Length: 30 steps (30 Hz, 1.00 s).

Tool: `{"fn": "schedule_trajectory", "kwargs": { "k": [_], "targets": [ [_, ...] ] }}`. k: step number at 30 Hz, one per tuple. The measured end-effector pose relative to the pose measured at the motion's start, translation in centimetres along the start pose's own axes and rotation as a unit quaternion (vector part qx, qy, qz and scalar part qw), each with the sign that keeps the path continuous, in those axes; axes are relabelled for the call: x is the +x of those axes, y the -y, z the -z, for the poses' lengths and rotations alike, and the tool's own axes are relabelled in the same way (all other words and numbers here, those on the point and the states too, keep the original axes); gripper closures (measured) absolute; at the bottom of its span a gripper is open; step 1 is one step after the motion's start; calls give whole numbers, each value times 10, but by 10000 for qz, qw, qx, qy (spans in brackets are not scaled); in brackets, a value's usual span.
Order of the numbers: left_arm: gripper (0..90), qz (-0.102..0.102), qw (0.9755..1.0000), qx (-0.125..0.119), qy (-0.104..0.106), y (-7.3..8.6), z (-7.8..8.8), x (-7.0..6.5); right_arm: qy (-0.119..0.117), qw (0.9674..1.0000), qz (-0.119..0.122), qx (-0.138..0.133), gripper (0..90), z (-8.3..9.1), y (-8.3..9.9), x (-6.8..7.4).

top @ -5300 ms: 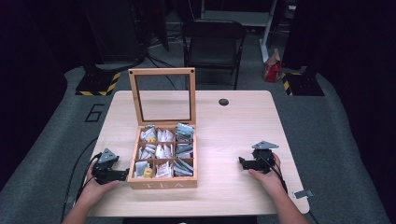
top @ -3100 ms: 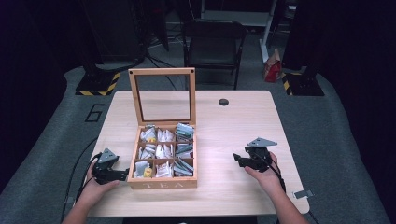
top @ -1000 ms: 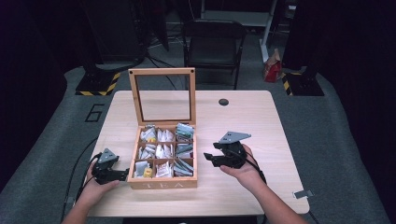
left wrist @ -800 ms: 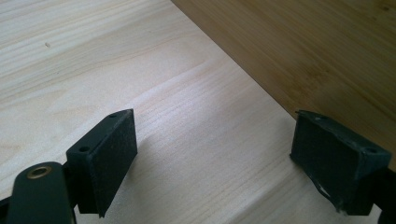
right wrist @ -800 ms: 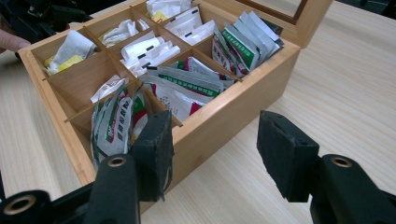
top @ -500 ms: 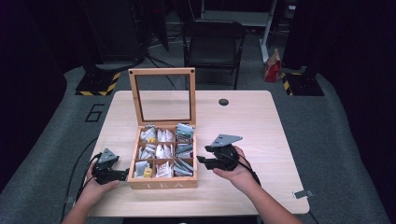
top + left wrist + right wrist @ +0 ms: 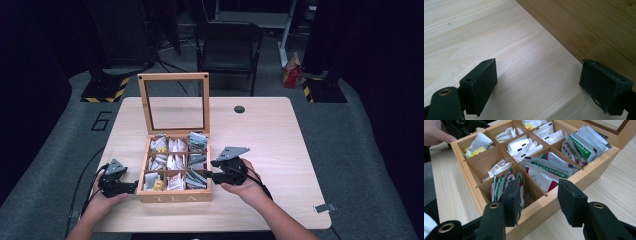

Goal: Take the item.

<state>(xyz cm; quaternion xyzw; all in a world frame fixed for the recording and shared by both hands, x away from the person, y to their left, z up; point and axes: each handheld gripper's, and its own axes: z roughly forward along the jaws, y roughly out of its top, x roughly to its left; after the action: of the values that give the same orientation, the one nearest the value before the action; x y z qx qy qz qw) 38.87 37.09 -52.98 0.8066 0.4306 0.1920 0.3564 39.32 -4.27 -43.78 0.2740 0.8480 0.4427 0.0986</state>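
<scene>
A wooden tea box (image 7: 174, 196) stands mid-table with its glass lid (image 7: 173, 102) upright. Its compartments hold tea bags (image 7: 544, 171). My right gripper (image 7: 213, 176) is open at the box's right wall, near the front right compartment. In the right gripper view the right gripper (image 7: 540, 200) straddles that wall (image 7: 574, 180): one jaw hangs over the green and red bags (image 7: 499, 183), the other is outside, and nothing is held. My left gripper (image 7: 131, 186) rests on the table by the box's left wall. In the left gripper view the left gripper (image 7: 539, 85) is open over bare wood beside the box wall (image 7: 599, 25).
A black round grommet (image 7: 239, 109) sits in the table's far middle. A small clip (image 7: 321, 207) lies at the table's front right corner. A folding chair (image 7: 227, 45) stands behind the table, with a red bag (image 7: 291, 75) on the floor.
My right gripper has travelled left from the table's right side to the box's right wall. The left gripper has stayed where it was.
</scene>
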Motion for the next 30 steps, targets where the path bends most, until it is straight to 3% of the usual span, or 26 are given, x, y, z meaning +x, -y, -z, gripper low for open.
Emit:
{"fn": "schedule_trajectory", "kwargs": {
  "k": [8,30],
  "targets": [
    [139,2,10000,-4,3,0,0,0,-63,10000,-3,22,545,-7,0,3],
    [139,-11,10000,6,4,0,0,0,-241,9996,70,89,666,-21,0,13]
  ]
}}
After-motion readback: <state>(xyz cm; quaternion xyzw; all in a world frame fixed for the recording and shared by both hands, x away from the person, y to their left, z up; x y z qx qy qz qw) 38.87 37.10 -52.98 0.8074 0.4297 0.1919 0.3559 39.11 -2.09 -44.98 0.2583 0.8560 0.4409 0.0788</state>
